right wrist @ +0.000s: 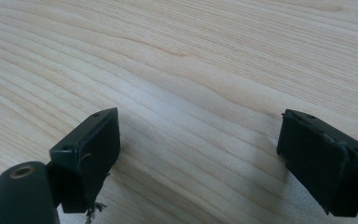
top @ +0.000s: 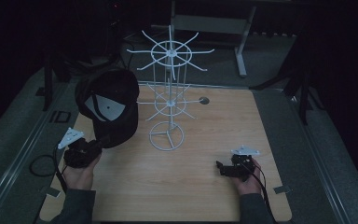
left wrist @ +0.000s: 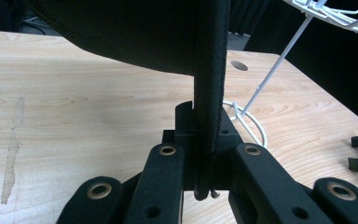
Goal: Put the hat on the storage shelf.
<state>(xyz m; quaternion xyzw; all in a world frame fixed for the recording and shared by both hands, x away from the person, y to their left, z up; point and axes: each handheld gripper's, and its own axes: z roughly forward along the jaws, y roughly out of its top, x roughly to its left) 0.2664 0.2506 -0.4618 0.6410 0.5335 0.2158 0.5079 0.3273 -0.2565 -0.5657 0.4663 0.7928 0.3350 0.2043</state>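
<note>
Keep the left gripper, clamped on the brim of the black fabric baseball cap held up over the wood table's left edge, & tip its crown onto a hook of the white wire two-tier rack near the far edge w/o snagging; right gripper rests wide, holding nothing; cap's hollow shows just a white label.

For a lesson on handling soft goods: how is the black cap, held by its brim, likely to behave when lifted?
The cap probably sags little: its crown holds shape above the left gripper. The brim looks stiff, pinched edge-on without buckling. It seems light, but may swing from that narrow grip.
</note>
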